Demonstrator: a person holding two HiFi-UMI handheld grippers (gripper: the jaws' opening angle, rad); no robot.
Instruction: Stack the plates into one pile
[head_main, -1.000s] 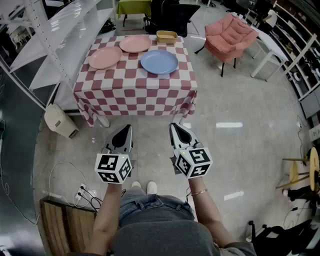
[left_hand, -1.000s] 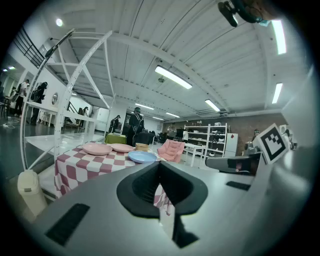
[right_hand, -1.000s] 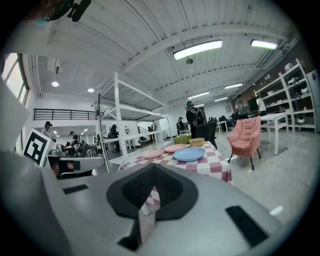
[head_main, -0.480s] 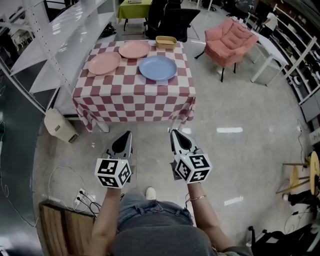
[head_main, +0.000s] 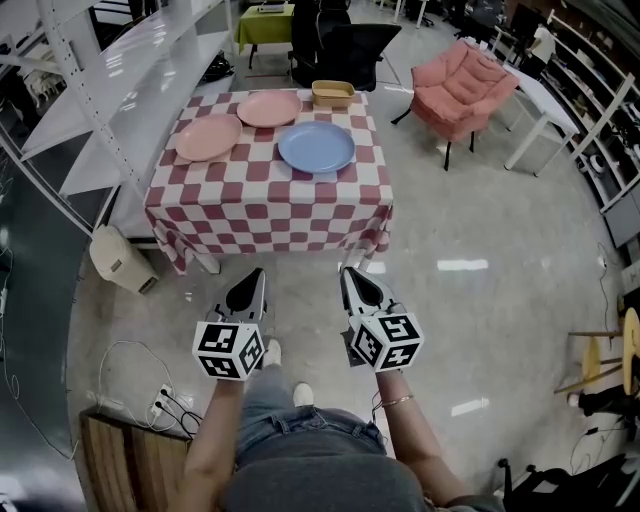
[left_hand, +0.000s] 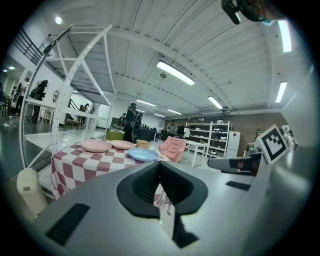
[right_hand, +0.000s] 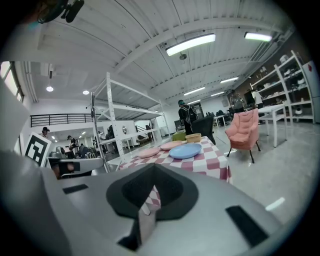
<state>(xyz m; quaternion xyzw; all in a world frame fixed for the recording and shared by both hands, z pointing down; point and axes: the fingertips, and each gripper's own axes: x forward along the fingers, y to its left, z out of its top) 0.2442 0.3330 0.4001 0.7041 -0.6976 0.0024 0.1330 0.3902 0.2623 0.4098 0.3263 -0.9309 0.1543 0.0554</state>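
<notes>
Three plates lie apart on the red-and-white checkered table (head_main: 268, 205): a pink plate (head_main: 208, 137) at the left, a second pink plate (head_main: 269, 108) behind it, and a blue plate (head_main: 317, 147) at the right. My left gripper (head_main: 253, 277) and right gripper (head_main: 349, 274) hang side by side above the floor, well short of the table's near edge. Both are shut with nothing between the jaws. The left gripper view shows the pink plate (left_hand: 96, 145) and blue plate (left_hand: 143, 154); the right gripper view shows the blue plate (right_hand: 185, 151) far ahead.
A tan basket (head_main: 333, 94) stands at the table's far right corner. White metal shelving (head_main: 110, 90) runs along the left, a beige bin (head_main: 120, 262) beside the table. A pink armchair (head_main: 462, 85) sits to the right, a black chair (head_main: 345, 45) behind. Cables and a power strip (head_main: 165, 400) lie near my feet.
The table and plates have shifted slightly in view as the person steps. Both grippers stay shut, side by side, and sit a little lower in the head view.
</notes>
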